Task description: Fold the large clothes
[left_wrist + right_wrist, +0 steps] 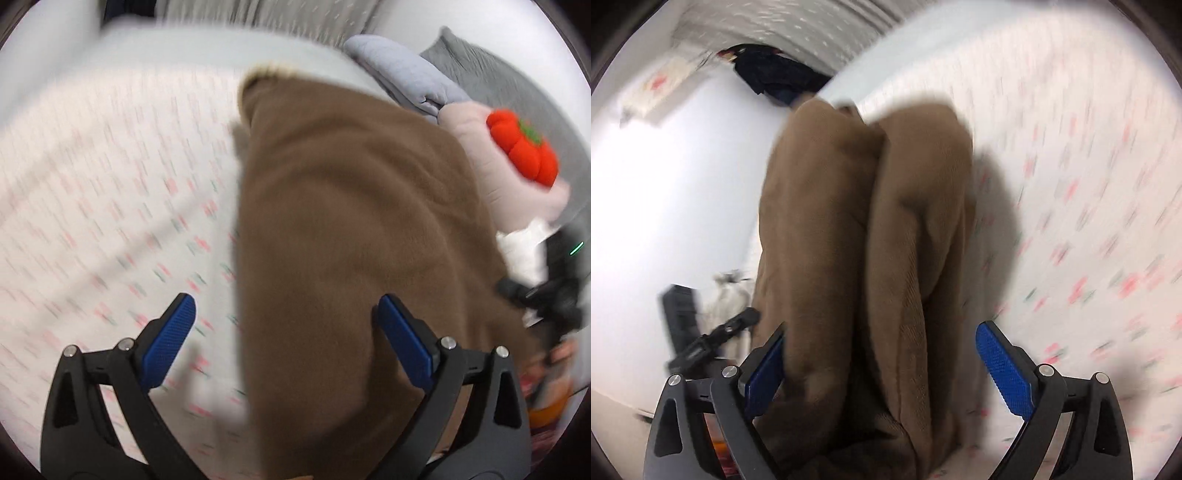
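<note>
A large brown fleece garment (351, 229) lies on a white bed sheet with small pink marks (110, 192); in the left wrist view its straight left edge runs down the middle. My left gripper (286, 308) hovers over that edge, jaws wide open, with nothing pressed between its blue pads (173, 332). In the right wrist view the brown garment (871, 221) shows as two long folded lobes side by side. My right gripper (882, 330) stands open astride its near end. The left pad is right at the cloth and the right pad is apart from it.
A folded grey-blue blanket (402, 74), a grey pillow (491, 70) and a red pumpkin plush (524, 147) on a pink cushion lie beyond the garment. A dark clothes pile (768, 74) sits at the far end. A black gripper part (713, 339) shows at left.
</note>
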A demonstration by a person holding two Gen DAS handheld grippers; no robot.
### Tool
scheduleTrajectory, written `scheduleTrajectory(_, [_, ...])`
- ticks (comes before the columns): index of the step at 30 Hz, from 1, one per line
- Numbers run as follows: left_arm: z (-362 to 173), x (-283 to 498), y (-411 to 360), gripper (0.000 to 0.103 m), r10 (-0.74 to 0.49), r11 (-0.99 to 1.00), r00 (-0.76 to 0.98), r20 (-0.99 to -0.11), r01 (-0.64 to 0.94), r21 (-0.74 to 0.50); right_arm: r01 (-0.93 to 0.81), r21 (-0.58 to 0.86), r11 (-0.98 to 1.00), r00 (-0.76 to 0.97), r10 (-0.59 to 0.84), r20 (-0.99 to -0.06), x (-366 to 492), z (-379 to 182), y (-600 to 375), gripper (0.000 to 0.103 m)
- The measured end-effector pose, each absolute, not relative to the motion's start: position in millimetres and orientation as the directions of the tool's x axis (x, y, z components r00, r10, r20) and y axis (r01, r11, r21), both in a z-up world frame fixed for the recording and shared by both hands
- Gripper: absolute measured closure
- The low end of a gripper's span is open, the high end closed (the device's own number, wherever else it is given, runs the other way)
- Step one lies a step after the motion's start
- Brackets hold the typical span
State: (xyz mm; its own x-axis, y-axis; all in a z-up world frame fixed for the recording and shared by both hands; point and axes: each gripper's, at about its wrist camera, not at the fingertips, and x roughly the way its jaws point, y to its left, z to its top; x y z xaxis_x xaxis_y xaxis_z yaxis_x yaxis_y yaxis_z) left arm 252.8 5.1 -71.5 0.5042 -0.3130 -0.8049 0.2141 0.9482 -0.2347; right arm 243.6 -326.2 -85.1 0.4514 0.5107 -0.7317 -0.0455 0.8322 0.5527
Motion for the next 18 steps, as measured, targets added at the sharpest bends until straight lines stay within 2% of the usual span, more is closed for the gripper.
scheduleTrajectory(3, [-60.4,252.1,-1.6,0.004,-0.258,0.960,0.574,-0.777,0.245,-0.137,-0.102,0.424,0.900,0.557,0.405,-0.725,238.5,-47.5,-313.5,0.005])
scheduleTrajectory(8, [-46.4,275.6,-19.1,0.004,-0.224,0.968,0.630,-0.743,0.230,-0.097,-0.186,0.282,0.941,0.687,0.330,-0.648,247.6,7.0,-282.6,0.005])
scheduleTrajectory(11, [-34.8,305.9,-27.9,0.004,-0.197,0.976,0.678,-0.709,0.201,-0.079,-0.223,0.249,0.943,0.735,0.330,-0.592,260.1,22.4,-253.6,0.005])
scheduleTrajectory(13, [-36.2,321.9,-31.3,0.004,-0.191,0.979,0.689,-0.699,0.186,-0.084,-0.204,0.264,0.943,0.739,0.325,-0.591,279.0,19.9,-253.1,0.006])
scheduleTrajectory(14, [-37.8,330.6,-33.1,0.004,-0.191,0.980,0.692,-0.696,0.177,-0.092,-0.184,0.276,0.943,0.734,0.319,-0.600,291.3,11.8,-251.7,0.009])
scheduleTrajectory(15, [-40.4,338.5,-34.9,0.004,-0.193,0.980,0.695,-0.693,0.171,-0.102,-0.164,0.274,0.948,0.729,0.303,-0.614,302.1,2.3,-249.8,0.017])
scheduleTrajectory(16, [-44.3,345.2,-36.8,0.004,-0.202,0.979,0.695,-0.690,0.174,-0.110,-0.138,0.260,0.956,0.723,0.277,-0.633,309.6,-6.0,-248.1,0.021])
scheduleTrajectory(18, [-54.0,353.7,-43.8,0.004,-0.204,0.978,0.690,-0.694,0.181,-0.107,-0.052,0.238,0.970,0.685,0.208,-0.698,330.0,-32.1,-252.5,0.028])
